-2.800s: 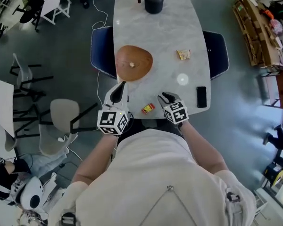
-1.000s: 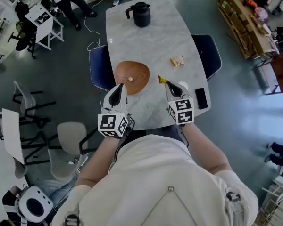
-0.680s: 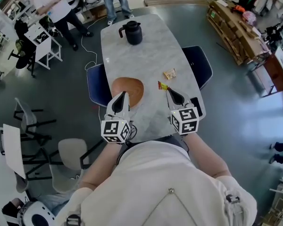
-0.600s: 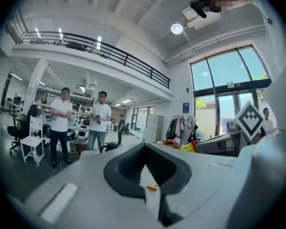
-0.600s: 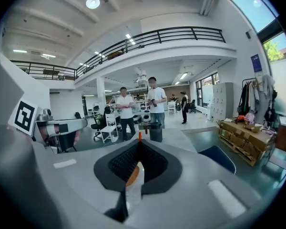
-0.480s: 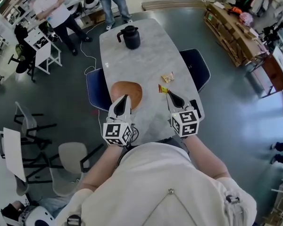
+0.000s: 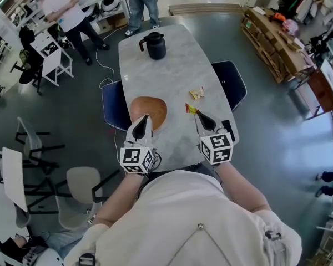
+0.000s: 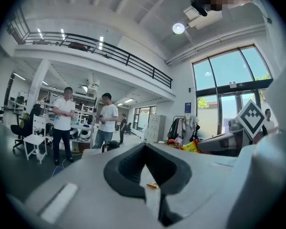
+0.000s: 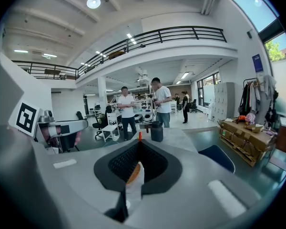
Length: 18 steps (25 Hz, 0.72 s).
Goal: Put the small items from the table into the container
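The right gripper (image 7: 196,113) hovers above the counter (image 7: 172,71) with its fingers (image 9: 115,168) pressed together on a small red-and-yellow packet (image 7: 190,108), which is caught only at the very tip. That thin hold is the main risk: a tilt or a jolt on the way across could let the wrapper slide out and drop onto the counter short of the wooden bowl (image 7: 153,105), which lies to the left, well apart from the packet. The left gripper (image 7: 146,117), its fingers (image 8: 124,168) closed on nothing, sits right over the near edge of that bowl, so the two tools may knock together if the right one swings in low, or the bowl could be nudged. A light wrapper may also cling to a pad when released, or bounce off the shallow rim. A second packet (image 7: 197,93) waits farther out on the counter, toward the black jug (image 7: 154,45). No brand or wording can be read on either packet, as both are too small. The only clear print is the black-and-white square pattern on each marker cube (image 7: 217,148), and a blue sign (image 8: 188,107) on the far wall is illegible.
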Tool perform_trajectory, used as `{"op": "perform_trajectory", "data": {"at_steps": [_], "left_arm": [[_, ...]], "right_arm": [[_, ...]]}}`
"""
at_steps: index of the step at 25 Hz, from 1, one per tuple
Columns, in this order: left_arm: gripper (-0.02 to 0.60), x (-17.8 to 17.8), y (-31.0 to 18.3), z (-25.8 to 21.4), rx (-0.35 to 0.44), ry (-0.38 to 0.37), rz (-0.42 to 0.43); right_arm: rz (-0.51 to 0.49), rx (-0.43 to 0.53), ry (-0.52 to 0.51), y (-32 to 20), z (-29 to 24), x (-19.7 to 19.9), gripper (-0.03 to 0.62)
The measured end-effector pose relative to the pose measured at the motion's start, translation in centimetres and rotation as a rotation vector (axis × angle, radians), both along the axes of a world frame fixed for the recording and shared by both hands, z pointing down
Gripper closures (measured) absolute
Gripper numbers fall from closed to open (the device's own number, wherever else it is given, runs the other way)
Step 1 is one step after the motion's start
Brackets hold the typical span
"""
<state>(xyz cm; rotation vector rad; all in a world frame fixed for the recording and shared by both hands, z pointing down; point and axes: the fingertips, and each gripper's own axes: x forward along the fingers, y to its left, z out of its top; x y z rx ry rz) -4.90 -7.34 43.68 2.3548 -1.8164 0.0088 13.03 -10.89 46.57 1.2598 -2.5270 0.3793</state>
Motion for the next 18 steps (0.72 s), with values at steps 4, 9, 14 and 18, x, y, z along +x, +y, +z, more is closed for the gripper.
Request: {"op": "perform_trajectory", "data": {"at_steps": [4,9,14,18], "left_arm": [[0.575,-0.3,0.4,0.1,-0.003,0.002,-0.014],[0.575,-1.8,1.5,0.2,-0.010,0.000,-0.050],[0.575,-3.9,2.4,0.7,-0.021,-0.001,-0.116],[0.575,-6.7,4.1,1.2,-0.030,0.007,-0.200]], "right_arm": [[-0.014,-0.008,0.006,0.2,0.2,-0.3,0.563],[-0.050,-0.023,0.013,0.4,0.8,-1.9,0.563],[-0.116,-0.045,0.031,0.0,2.0,-4.0,0.563],[-0.194,-0.079,0.066,-0.5,4.0,-7.1,0.563]]}}
